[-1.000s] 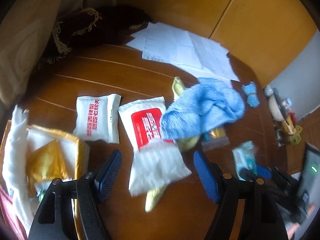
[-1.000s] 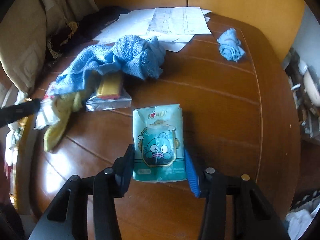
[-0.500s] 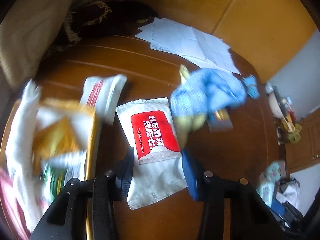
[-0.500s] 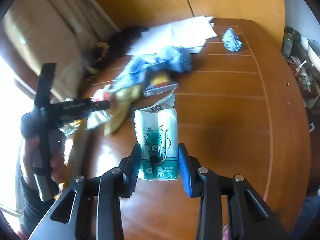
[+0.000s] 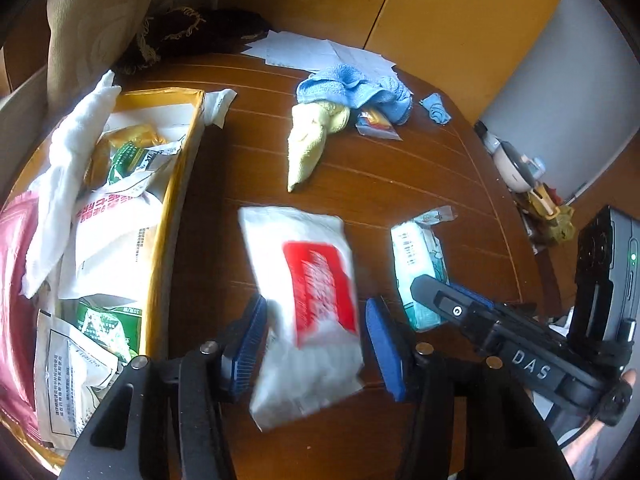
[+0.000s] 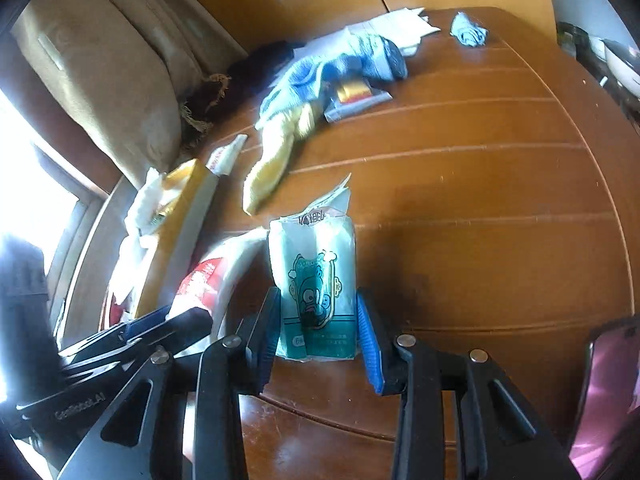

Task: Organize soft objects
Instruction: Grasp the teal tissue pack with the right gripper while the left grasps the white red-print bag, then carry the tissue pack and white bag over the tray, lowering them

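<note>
Glossy brown wooden table (image 5: 400,184) with pale inlaid lines. Left gripper (image 5: 316,344) — its jaws are opening, and the soft white wipes pack (image 5: 308,300) with red label sits blurred between them, beside the yellow box (image 5: 176,200). Right gripper (image 6: 316,332) is clamped on the teal tissue pack (image 6: 314,280), upright. A fluffy blue towel (image 5: 352,88) lies crumpled behind.

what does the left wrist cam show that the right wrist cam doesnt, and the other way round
Only the left wrist view looks down into the yellow box, showing its packets and white cloth, and catches the figurine clutter off the table's right edge.

Only the right wrist view shows the cartoon front of the teal tissue pack gripped by the right gripper, plus the bright window.

Both show the red-label wipes pack between the opening jaws of the left gripper, and the blue towel over the yellow cloth.
</note>
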Demonstrator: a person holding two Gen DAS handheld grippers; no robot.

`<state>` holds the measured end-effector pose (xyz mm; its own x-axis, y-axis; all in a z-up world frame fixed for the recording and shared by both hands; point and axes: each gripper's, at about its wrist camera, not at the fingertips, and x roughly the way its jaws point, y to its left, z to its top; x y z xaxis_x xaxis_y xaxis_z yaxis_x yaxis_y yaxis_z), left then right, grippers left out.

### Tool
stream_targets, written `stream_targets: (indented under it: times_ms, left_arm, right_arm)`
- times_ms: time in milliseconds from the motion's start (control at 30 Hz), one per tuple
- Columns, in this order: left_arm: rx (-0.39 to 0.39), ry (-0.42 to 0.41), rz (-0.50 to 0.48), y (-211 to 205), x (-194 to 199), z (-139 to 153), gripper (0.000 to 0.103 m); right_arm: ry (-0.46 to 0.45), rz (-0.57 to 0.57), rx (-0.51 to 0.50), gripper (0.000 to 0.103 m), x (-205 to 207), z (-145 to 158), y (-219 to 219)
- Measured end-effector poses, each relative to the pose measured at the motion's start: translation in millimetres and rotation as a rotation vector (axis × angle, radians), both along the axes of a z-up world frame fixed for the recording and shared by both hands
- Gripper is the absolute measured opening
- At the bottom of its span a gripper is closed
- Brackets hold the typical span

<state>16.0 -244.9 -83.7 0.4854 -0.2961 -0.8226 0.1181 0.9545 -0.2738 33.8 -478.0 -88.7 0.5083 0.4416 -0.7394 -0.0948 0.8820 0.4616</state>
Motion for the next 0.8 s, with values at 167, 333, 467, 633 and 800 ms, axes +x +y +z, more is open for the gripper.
stream_targets:
  times_ms: [167, 333, 467, 633, 800]
  left_arm:
    - [0.087, 0.024, -0.004, -16, 15, -12, 0.060]
    - [0.098, -0.026, 0.010, -20, 14, -14, 0.054]
    - [0.058, -0.045, 0.023, -12, 7, -12, 0.048]
    - [-0.117, -0.113, 0.045, 29, -23, 27, 0.048]
    - [-0.113, -0.219, 0.112, 78, -49, 63, 0.048]
  right_arm:
    - [0.010, -0.026, 0.001, 0.036, -3, -6, -1]
    - [0.000, -0.041, -0.011, 0.036, -8, -4, -4]
    - [-0.002, -0.039, -0.002, 0.036, -9, -5, -2]
    - [-0.044, -0.008, 0.018, 0.036, -14, 7, 7]
    - [-0.114, 0.058, 0.071, 0.036, -19, 32, 32]
